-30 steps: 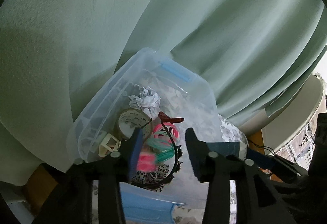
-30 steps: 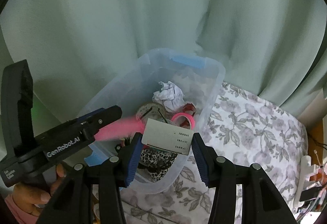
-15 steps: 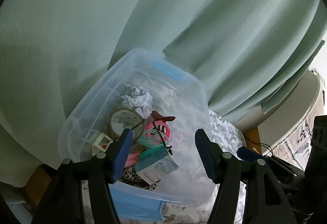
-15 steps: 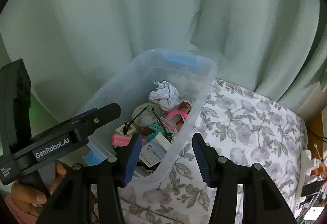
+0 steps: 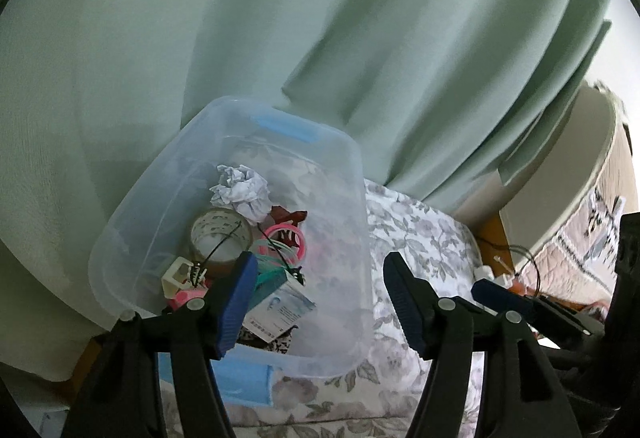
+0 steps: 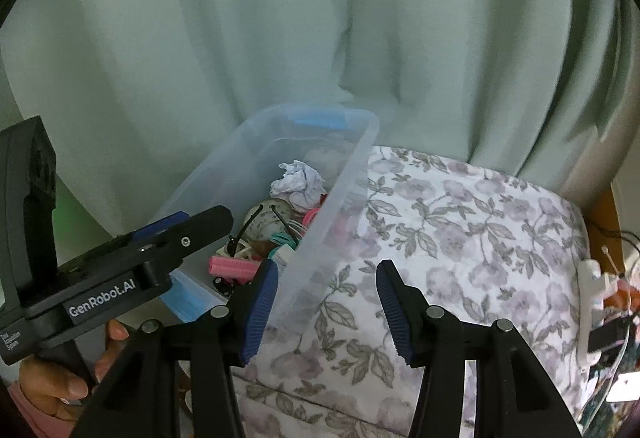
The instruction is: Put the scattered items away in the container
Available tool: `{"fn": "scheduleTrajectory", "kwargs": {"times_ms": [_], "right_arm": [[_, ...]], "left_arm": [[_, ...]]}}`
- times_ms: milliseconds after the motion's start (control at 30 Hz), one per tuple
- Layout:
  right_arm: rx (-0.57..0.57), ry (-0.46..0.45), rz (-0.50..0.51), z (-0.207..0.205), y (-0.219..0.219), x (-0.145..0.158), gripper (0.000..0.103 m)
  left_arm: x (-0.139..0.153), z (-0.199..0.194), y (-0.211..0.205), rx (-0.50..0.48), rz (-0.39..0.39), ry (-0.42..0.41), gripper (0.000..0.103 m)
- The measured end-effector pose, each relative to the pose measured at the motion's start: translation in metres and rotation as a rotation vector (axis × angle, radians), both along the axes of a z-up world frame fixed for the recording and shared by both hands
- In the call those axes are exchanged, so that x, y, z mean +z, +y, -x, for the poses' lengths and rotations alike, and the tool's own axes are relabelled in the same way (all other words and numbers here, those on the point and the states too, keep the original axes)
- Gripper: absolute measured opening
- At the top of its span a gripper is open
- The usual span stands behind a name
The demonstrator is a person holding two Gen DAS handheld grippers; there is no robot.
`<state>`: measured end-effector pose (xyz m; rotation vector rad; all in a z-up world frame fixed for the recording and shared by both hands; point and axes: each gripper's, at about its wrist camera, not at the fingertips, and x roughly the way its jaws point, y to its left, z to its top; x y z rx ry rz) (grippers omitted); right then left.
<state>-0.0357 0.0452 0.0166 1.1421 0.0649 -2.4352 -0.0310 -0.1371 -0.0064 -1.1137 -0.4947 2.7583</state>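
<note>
The clear plastic bin sits at the far left of the floral cushion, against the green curtain, holding crumpled paper, a tape roll and a card. Both grippers tilt downward, empty: left gripper wide above the bin's near rim, right gripper half-spread over the cushion.

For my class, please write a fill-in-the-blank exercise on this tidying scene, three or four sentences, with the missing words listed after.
1. The crumpled ball of paper lies ______ the clear plastic container.
2. The container's handles are coloured ______.
3. The cloth under the container has a ______ pattern.
4. Between the fingers of the right claw there is ______ held.

Missing words: inside; blue; floral; nothing
</note>
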Motion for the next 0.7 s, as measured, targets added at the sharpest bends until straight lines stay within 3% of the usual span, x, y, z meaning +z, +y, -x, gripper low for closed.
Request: {"fn": "scheduleTrajectory", "kwargs": {"times_ms": [567, 700], "right_arm": [[-0.055, 0.027, 0.101, -0.045, 0.054, 0.012, 0.058], [-0.065, 0.032, 0.121, -0.052, 0.061, 0.013, 0.059]], "left_arm": [[0.023, -0.033, 0.058, -0.103, 0.176, -0.004, 0.067], [0.024, -0.04, 0.062, -0.1, 0.191, -0.007, 0.072]]}}
